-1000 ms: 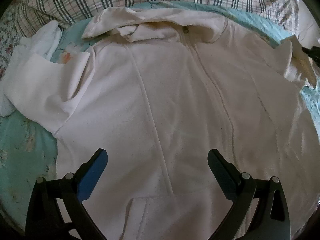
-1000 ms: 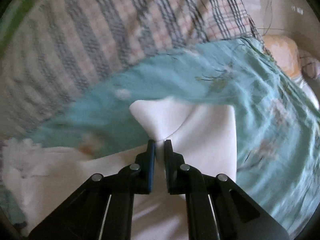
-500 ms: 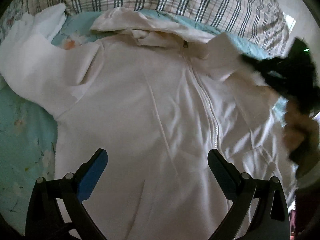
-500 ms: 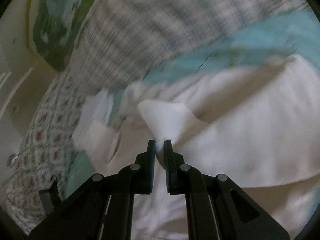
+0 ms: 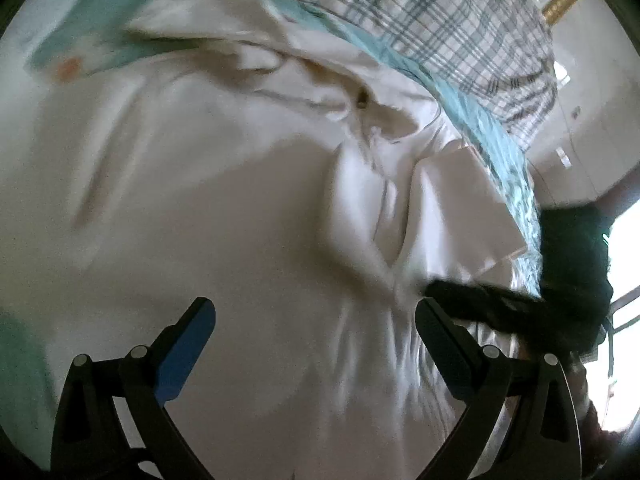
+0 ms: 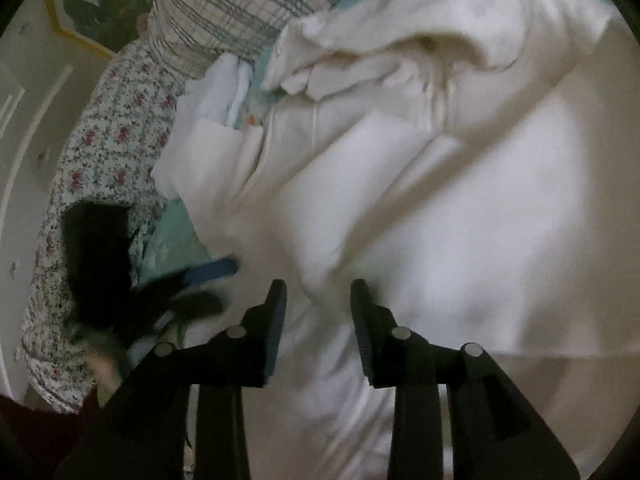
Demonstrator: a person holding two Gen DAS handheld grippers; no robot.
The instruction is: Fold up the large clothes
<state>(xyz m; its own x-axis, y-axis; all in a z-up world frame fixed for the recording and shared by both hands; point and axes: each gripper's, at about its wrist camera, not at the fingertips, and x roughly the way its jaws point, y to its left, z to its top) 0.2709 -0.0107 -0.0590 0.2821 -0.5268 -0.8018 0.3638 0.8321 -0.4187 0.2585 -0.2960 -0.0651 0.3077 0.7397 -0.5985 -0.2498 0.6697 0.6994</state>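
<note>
White hoodie point(image 5: 224, 208) lies flat, front up, on bed w/ teal sheet point(image 5: 508, 160); sleeve point(image 6: 360, 184) laid across chest. Right gripper point(image 6: 318, 292): jaws just been opening, part-open, nothing btwn them. Left gripper point(image 5: 316, 316): wide open, empty, over the lower body. Risk: sleeve unpinned, could slide off if the fabric gets dragged. No readable text/labels.

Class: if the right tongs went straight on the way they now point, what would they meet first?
Probably the white hooded jacket lying just beyond the right tongs; depth is unclear.
</note>
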